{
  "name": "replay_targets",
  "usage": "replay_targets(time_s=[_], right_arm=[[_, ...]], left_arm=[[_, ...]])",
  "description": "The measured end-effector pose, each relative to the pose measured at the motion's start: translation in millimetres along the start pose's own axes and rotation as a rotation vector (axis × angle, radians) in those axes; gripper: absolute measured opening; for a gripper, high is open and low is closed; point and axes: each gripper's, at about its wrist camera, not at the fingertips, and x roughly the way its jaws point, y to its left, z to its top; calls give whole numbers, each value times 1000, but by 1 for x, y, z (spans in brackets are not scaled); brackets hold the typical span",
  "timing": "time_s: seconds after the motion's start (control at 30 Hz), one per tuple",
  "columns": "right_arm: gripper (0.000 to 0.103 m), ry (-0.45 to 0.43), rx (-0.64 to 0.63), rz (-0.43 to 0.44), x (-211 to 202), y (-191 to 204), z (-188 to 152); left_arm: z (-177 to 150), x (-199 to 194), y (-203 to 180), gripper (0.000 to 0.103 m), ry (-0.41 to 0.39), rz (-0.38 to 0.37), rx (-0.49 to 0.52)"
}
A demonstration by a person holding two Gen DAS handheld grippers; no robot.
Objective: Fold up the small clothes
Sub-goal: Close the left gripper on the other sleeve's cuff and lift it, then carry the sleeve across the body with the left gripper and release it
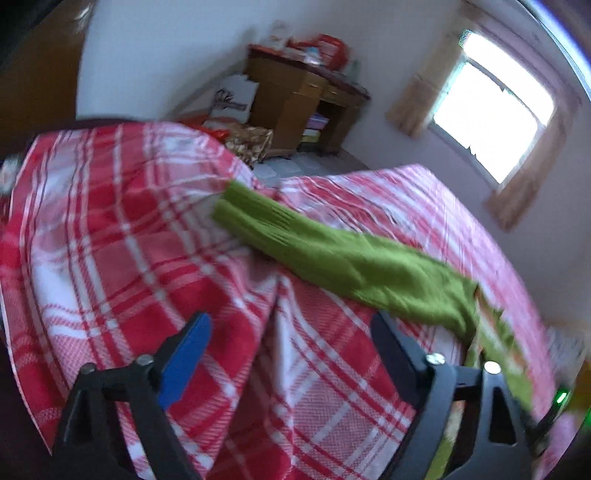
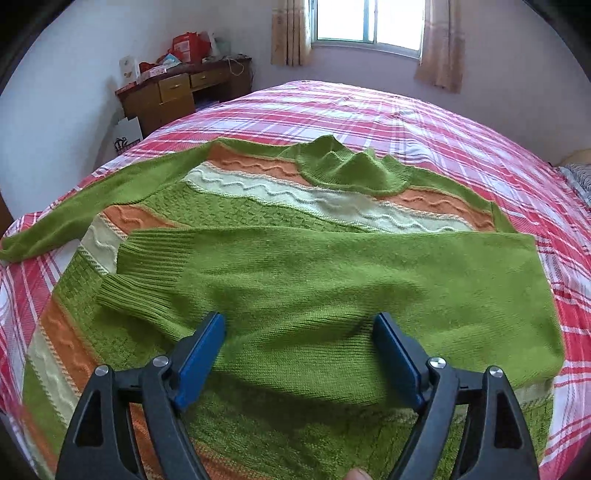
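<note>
A green knit sweater (image 2: 295,206) with orange and white wavy stripes lies flat on the red plaid bedspread (image 2: 406,118). Its right sleeve (image 2: 332,280) is folded across the body, cuff pointing left. Its other sleeve (image 2: 74,218) stretches out to the left; it also shows in the left wrist view (image 1: 332,254), lying across the bed. My right gripper (image 2: 299,328) is open, just above the folded sleeve, holding nothing. My left gripper (image 1: 291,328) is open and empty over the bedspread (image 1: 129,240), a little short of the outstretched sleeve.
A wooden desk (image 2: 173,92) with red bags and boxes stands by the far wall, also in the left wrist view (image 1: 295,99). A window with curtains (image 2: 369,22) is behind the bed. A striped pillow (image 2: 580,181) lies at the right edge.
</note>
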Motion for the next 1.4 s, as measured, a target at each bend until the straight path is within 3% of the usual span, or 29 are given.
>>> replay_targets(time_s=[0.17, 0.23, 0.4, 0.63, 0.77, 0.8, 0.83, 0.9, 1.1, 1.4], right_arm=[[84, -4, 1, -2, 1, 1, 0], [84, -5, 1, -4, 1, 1, 0], [84, -7, 0, -5, 0, 1, 0], [84, -10, 2, -5, 0, 0, -1], [84, -12, 4, -4, -1, 0, -1], [84, -13, 6, -4, -1, -1, -1], [84, -14, 6, -5, -1, -1, -1], [85, -14, 7, -4, -1, -2, -1], [85, -14, 7, -4, -1, -1, -1], [85, -16, 11, -2, -2, -2, -1]], left_arm=[[15, 18, 28, 69, 68, -113, -210], [22, 25, 31, 63, 71, -133, -261], [39, 37, 31, 61, 64, -160, -309], [46, 64, 33, 61, 80, -122, -325], [51, 76, 32, 51, 65, -94, -316], [51, 76, 33, 46, 63, -92, -320], [52, 76, 33, 30, 56, -93, -316], [53, 73, 33, 8, 49, -96, -285], [60, 47, 25, 7, -19, -136, -227], [82, 18, -20, 7, -118, -211, -116]])
